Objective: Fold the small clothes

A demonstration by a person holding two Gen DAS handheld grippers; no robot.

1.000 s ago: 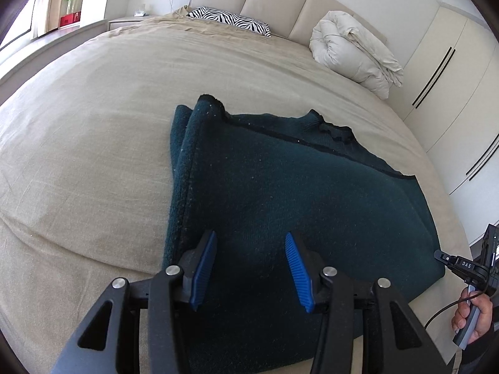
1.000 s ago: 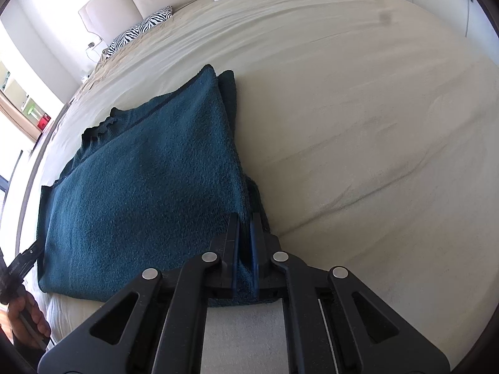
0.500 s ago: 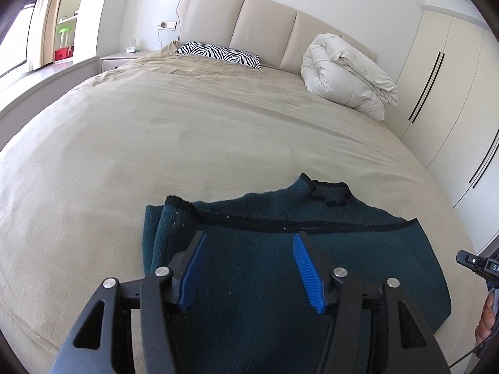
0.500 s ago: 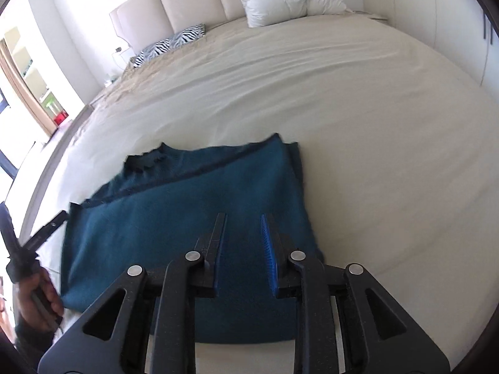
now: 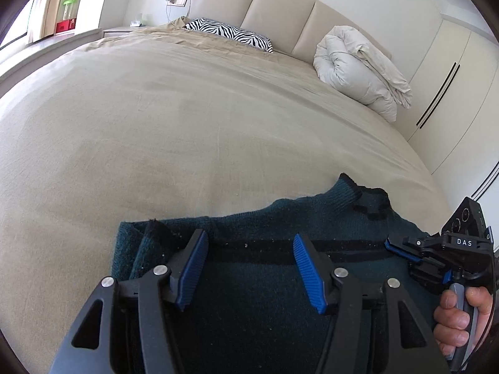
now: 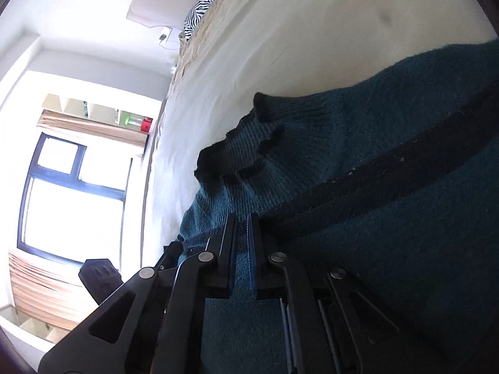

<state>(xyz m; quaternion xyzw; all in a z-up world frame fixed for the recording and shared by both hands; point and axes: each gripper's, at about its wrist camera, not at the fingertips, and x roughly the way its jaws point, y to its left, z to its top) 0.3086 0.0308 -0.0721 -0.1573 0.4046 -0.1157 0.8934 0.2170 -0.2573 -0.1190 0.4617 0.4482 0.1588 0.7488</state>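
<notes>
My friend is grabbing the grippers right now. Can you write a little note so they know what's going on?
Left gripper: open, above the dark teal sweater, holding nothing.
Right gripper: shut at the sweater's edge near the collar; whether it pinches fabric is unclear.
The sweater lies folded at the near edge of the bed.
Done: at least one fold.
Left: probably one more fold, then tidy the edges.

Sweater (image 5: 280, 280): dark teal knit, black trim at collar, black band across. Bed cover (image 5: 156, 131): plain beige. Pillow (image 5: 230, 32): black-and-white zebra stripes. Duvet roll (image 5: 358, 68): off-white. Left gripper (image 5: 249, 268): black, blue pads. Headboard (image 5: 280, 9): cream.
</notes>
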